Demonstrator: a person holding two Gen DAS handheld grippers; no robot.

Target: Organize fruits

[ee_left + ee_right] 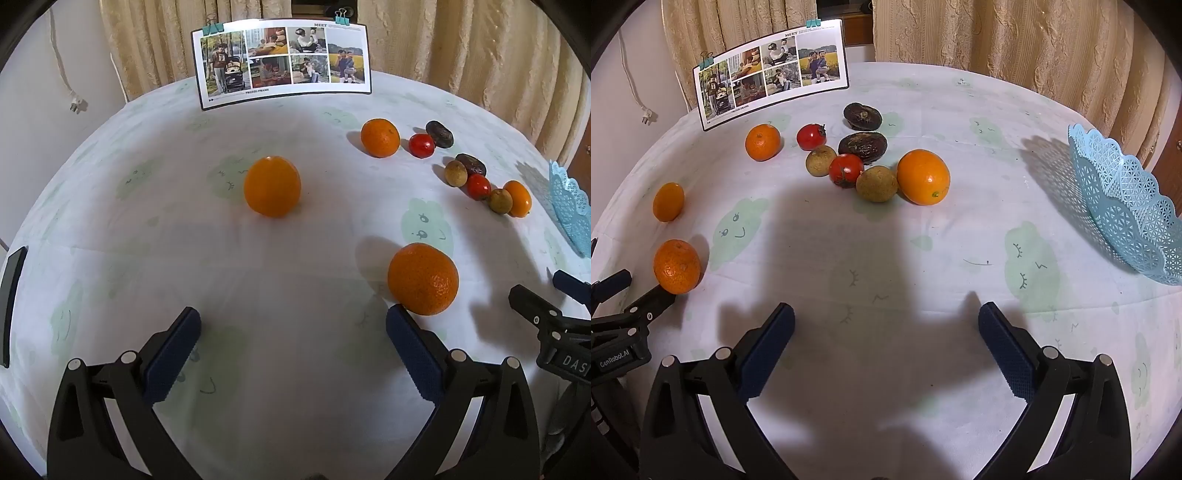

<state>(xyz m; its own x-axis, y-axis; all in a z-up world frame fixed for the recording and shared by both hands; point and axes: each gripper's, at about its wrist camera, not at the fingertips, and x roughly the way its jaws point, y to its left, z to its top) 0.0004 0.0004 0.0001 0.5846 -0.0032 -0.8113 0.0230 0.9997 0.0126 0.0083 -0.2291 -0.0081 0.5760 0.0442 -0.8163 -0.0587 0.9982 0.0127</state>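
Fruits lie scattered on a round table with a pale cloth (147, 258). In the left wrist view my left gripper (293, 325) is open and empty; a bumpy orange (423, 278) sits just beyond its right fingertip, and a smooth orange (272, 185) lies farther ahead. In the right wrist view my right gripper (886, 323) is open over bare cloth. Ahead of it is a cluster: a big orange (923, 177), two red tomatoes (846, 170), two brownish round fruits (876, 184) and two dark wrinkled fruits (863, 147). A blue lace basket (1126, 206) stands at the right, with nothing visible inside it.
A photo sheet (284, 62) held by clips stands at the table's far edge before beige curtains (997, 37). A dark phone-like slab (11, 302) lies at the left edge. The right gripper's body (554, 328) shows at the right of the left wrist view.
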